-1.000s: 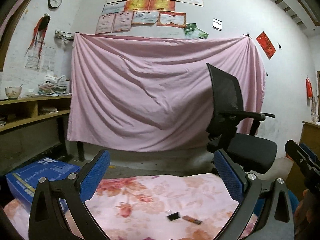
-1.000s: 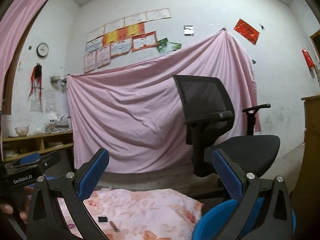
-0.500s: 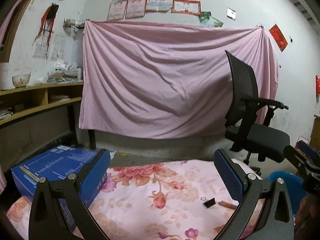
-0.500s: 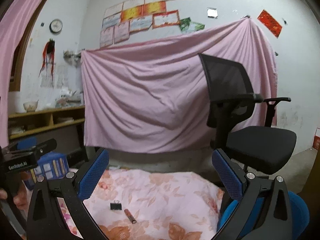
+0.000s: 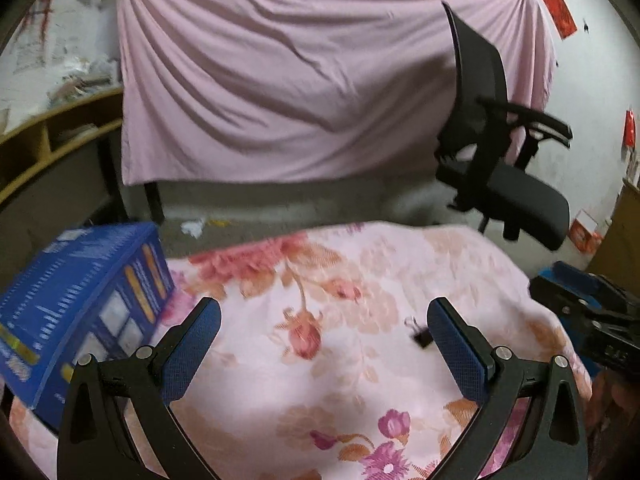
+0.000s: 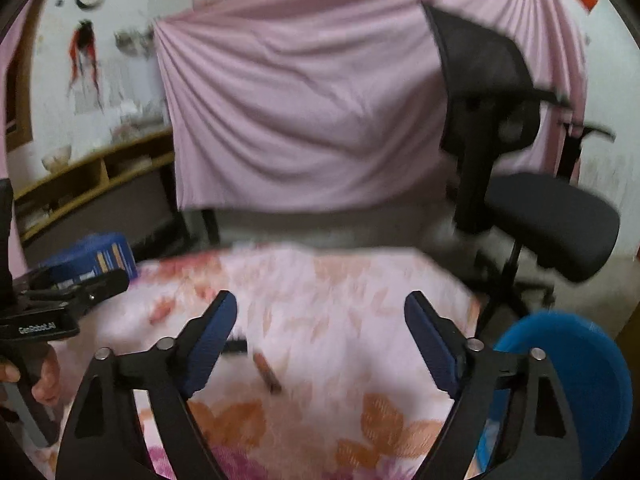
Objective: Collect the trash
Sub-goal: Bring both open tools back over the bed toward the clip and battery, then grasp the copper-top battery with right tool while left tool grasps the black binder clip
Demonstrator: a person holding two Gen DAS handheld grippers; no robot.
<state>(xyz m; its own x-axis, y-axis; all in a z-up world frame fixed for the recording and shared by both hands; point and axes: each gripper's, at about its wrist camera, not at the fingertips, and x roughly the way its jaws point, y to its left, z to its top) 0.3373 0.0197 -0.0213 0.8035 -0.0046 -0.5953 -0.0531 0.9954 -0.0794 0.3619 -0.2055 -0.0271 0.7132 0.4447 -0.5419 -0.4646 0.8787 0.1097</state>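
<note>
- The left gripper (image 5: 323,338) hangs over the floral cloth (image 5: 344,280) with its blue fingers (image 5: 192,344) spread wide and nothing between them.
- The right gripper (image 6: 320,334) points down at the same cloth; its fingers (image 6: 210,340) are closing, still apart, and press on nothing.
- A black binder clip (image 5: 420,334) lies on the cloth just beside the left gripper's right finger.
- Between the right gripper's fingers lies a small brownish stick-like piece (image 6: 267,374), too blurred to name, near the clip (image 6: 236,347).
- A blue box (image 5: 80,304) sits at the cloth's left edge.
- A blue bin (image 6: 576,376) stands right of the cloth, near a black office chair (image 6: 520,184).
</note>
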